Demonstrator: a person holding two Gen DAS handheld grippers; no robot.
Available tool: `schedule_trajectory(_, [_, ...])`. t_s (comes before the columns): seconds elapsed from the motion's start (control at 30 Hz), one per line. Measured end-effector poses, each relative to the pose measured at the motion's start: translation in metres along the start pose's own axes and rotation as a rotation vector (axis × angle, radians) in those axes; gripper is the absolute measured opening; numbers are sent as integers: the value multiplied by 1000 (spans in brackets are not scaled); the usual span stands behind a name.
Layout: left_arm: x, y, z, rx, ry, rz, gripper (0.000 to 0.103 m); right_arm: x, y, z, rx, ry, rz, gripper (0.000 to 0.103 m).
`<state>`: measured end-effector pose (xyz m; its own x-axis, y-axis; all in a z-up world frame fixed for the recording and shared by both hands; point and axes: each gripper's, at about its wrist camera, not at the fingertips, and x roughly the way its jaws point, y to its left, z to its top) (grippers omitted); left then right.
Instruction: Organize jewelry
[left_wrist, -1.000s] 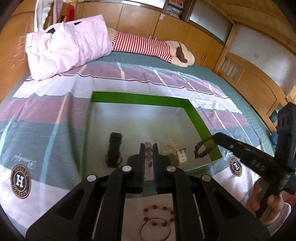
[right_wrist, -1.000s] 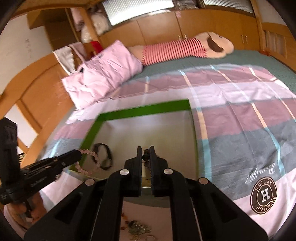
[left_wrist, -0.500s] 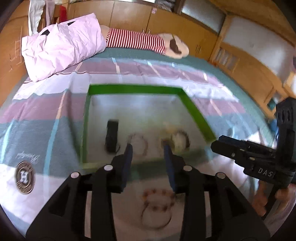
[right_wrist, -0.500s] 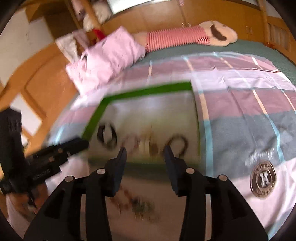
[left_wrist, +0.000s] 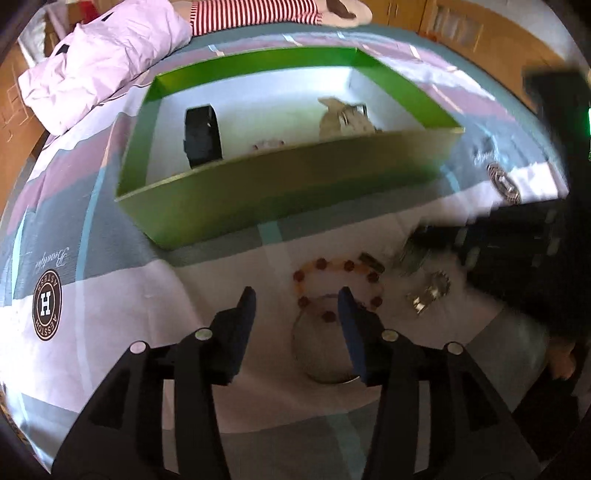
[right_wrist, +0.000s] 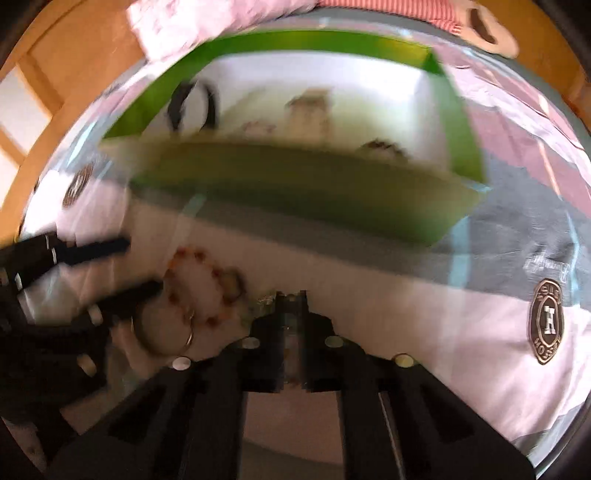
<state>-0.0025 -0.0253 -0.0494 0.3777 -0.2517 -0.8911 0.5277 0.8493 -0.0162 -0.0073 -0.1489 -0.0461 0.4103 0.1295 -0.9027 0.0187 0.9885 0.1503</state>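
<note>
Left wrist view: the left hand-held gripper (left_wrist: 297, 304) pointed down at the bed (left_wrist: 129, 295), its jaws apart and opening, nothing pinched. Between its fingers and just past them lay a beaded bracelet (left_wrist: 334, 282), on the near side of the green box (left_wrist: 280, 184); a metal bangle (left_wrist: 317, 365) touched the bracelet, farther from the box. A small silvery piece (left_wrist: 428, 293) lay to the bracelet's right. Inside the box sat a black band (left_wrist: 201, 134).

Right wrist view, blurred: the right hand-held gripper (right_wrist: 291, 299) had its jaws pressed together near something glittery; whether it pinched that, I cannot tell. The beaded bracelet (right_wrist: 201, 284) lay near the box (right_wrist: 295, 192), beside the left hand-held gripper (right_wrist: 142, 267).
</note>
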Motion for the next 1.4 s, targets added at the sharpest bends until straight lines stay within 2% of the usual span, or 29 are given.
schedule_trajectory(0.13, [7, 0, 2, 0, 13, 11, 51, -11, -25, 7, 116, -53, 42, 6])
schedule_trajectory(0.27, [14, 2, 6, -17, 28, 12, 53, -11, -38, 9, 208, -24, 125, 7])
schedule_trajectory(0.37, [16, 3, 7, -25, 25, 11, 56, -12, -43, 10, 216, -19, 97, 9])
schedule_trajectory(0.43, [17, 4, 7, -25, 25, 14, 57, -14, -44, 9, 218, -25, 73, 24])
schedule_trajectory(0.5, [18, 5, 8, -35, 27, 9, 57, -17, -46, 11, 225, -35, 58, 32])
schedule_trajectory(0.6, [15, 6, 9, -42, 13, -10, 57, -16, -48, 12, 225, -37, 39, 33])
schedule_trajectory(0.73, [7, 12, 12, -91, -23, -89, 57, -11, -51, 11, 239, -28, 18, 33])
schedule_trajectory(0.77, [7, 14, 12, -104, -24, -97, 54, -10, -50, 11, 241, -25, 11, 33])
schedule_trajectory(0.83, [12, 18, 14, -135, -10, -95, 40, -8, -49, 11, 241, -20, 1, 33])
schedule_trajectory(0.87, [15, 21, 14, -148, 0, -85, 30, -7, -49, 11, 238, -18, -4, 33])
schedule_trajectory(0.9, [19, 24, 14, -162, 12, -80, 26, -6, -48, 11, 231, -15, -11, 33])
schedule_trajectory(1.0, [25, 27, 14, -175, 30, -81, 26, -3, -43, 11, 207, -12, -27, 33])
schedule_trajectory(1.1, [24, 20, 13, -135, 28, -74, 28, 2, -37, 10, 168, -11, -64, 33])
schedule_trajectory(1.2, [29, 9, 13, -78, 42, -11, 26, 8, -30, 10, 130, -17, -84, 32])
schedule_trajectory(1.23, [30, 7, 13, -73, 42, -4, 25, 9, -26, 10, 111, -23, -75, 31])
schedule_trajectory(1.27, [30, 7, 14, -68, 40, 6, 19, 9, -22, 10, 98, -31, -58, 26])
schedule_trajectory(1.3, [29, 7, 14, -69, 40, 13, 10, 8, -17, 10, 79, -35, -32, 10])
schedule_trajectory(1.37, [29, 13, 14, -89, 42, 23, 8, 4, -12, 11, 66, -50, 11, 7])
schedule_trajectory(1.4, [28, 17, 14, -107, 42, 16, 8, -1, -11, 11, 67, -65, 60, 7])
